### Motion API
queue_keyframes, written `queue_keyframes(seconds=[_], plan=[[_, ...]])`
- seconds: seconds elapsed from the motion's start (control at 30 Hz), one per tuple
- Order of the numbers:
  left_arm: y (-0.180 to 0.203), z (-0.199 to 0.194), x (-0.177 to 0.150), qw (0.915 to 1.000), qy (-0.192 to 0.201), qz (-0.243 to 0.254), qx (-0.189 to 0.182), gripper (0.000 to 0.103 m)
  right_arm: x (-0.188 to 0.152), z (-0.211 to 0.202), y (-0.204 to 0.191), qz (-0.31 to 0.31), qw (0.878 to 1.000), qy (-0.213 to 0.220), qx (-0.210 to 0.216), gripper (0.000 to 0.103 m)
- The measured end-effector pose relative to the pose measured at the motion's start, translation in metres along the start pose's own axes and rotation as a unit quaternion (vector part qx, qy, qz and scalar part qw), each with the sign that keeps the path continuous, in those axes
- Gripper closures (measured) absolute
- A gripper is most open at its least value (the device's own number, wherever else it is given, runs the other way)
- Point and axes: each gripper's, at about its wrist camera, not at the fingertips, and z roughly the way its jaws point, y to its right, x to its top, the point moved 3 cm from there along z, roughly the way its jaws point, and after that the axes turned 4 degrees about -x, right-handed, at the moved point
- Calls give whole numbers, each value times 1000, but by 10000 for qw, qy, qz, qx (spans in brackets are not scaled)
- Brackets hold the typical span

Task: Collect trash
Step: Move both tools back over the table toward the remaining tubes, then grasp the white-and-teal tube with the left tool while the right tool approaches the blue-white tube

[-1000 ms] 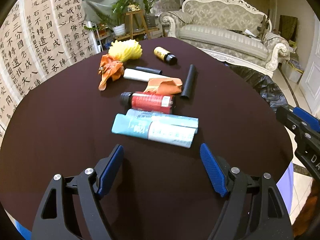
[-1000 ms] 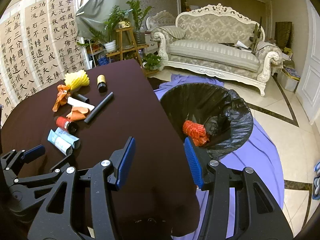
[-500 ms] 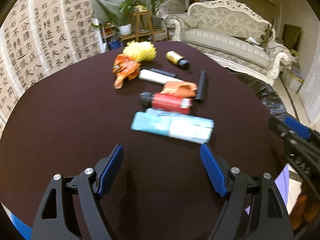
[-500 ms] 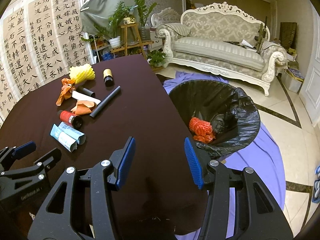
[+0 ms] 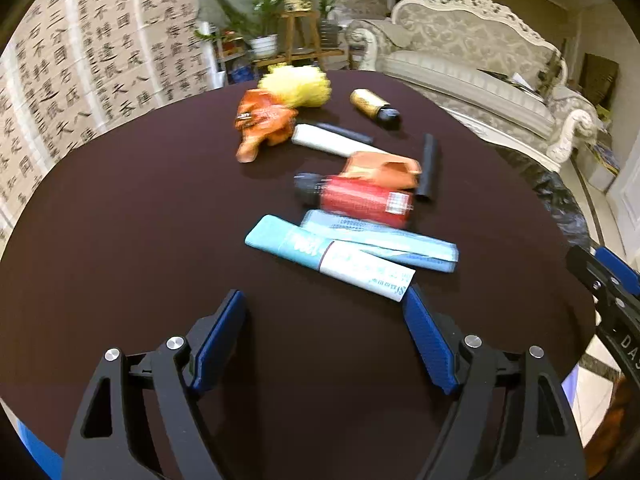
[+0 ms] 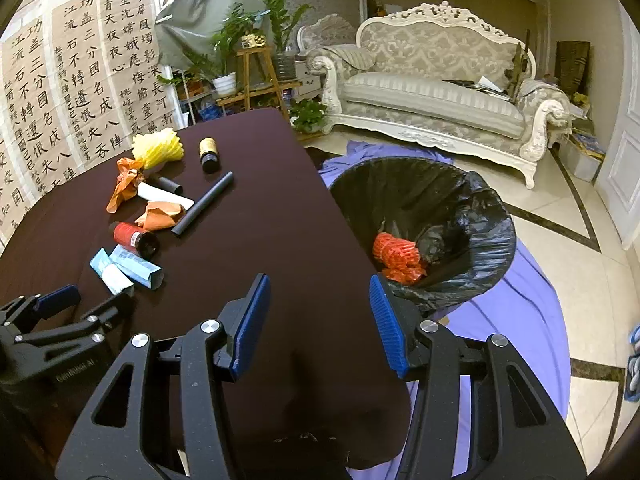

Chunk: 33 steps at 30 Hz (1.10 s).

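Left wrist view: the left gripper (image 5: 324, 312) hovers over the near part of the dark round table (image 5: 120, 240), its blue pads spread wide and opening a little more, with nothing between them — the right pad's tip sits just beside the end of the pale blue packets (image 5: 348, 254). Behind those lie a red bottle (image 5: 360, 200), an orange wrapper (image 5: 380, 170), a white tube (image 5: 328, 142), a black tube (image 5: 428, 166), a crumpled orange bag (image 5: 262, 122), a yellow foam net (image 5: 296, 86) and a gold bottle (image 5: 374, 108) toward the far edge. Right wrist view: the right gripper (image 6: 320, 320) is held above the table's right edge, jaws partly apart and empty. Just off that edge stands the bin with a black liner (image 6: 480, 216) on a purple cloth (image 6: 532, 304), with red netting (image 6: 396, 256) lying inside — the rest of the trash is clustered on the table's left side.
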Motion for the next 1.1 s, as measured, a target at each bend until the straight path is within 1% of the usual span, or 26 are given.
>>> queue_keyframes(seconds=[0.27, 0.33, 0.4, 0.47, 0.5, 0.6, 0.67, 0.7, 0.8, 0.87, 0.9, 0.97, 1.0, 1.07, 1.1], plan=[[-46, -7, -5, 9991, -15, -330, 262, 24, 0, 6, -15, -143, 9998, -82, 104, 52], [-51, -9, -5, 9989, -44, -390, 237, 24, 1, 8, -19, -179, 9997, -91, 124, 52], [-53, -12, -4, 9989, -74, -448, 147, 24, 2, 9, -24, -211, 9996, -98, 148, 52], [-50, -14, 3, 9986, -68, -524, -59, 24, 4, 11, -28, -244, 9995, -103, 169, 52], [-48, -14, 5, 9985, -41, -534, -100, 24, 5, 12, -30, -260, 9995, -102, 177, 52], [-41, -7, 17, 9989, 69, -455, -80, 24, 9, 14, -35, -298, 9993, -102, 215, 52], [-41, 6, 22, 9991, -19, -416, 29, 24, 12, 16, -39, -329, 9991, -101, 248, 52], [-43, 12, 22, 9989, -165, -445, 18, 25, 13, 17, -41, -348, 9990, -99, 263, 52], [-44, 10, 22, 9992, -144, -377, -9, 34, 18, 21, -50, -450, 9984, -81, 336, 52], [-44, 8, 21, 9997, -121, -213, 85, 48, 20, 25, -57, -508, 9979, -97, 389, 52], [-44, 8, 22, 9997, -108, -169, 109, 52, 22, 27, -62, -547, 9976, -109, 418, 52], [-47, 6, 21, 9998, -83, -116, 118, 66, 23, 30, -69, -623, 9970, -133, 448, 52], [-48, 5, 22, 9998, -75, -93, 129, 69, 23, 32, -72, -657, 9967, -143, 461, 52], [-54, 4, 21, 9999, -61, -90, 112, 80, 24, 36, -79, -743, 9959, -190, 485, 52], [-57, 3, 21, 9999, -60, -83, 100, 83, 23, 37, -83, -777, 9955, -216, 491, 52]])
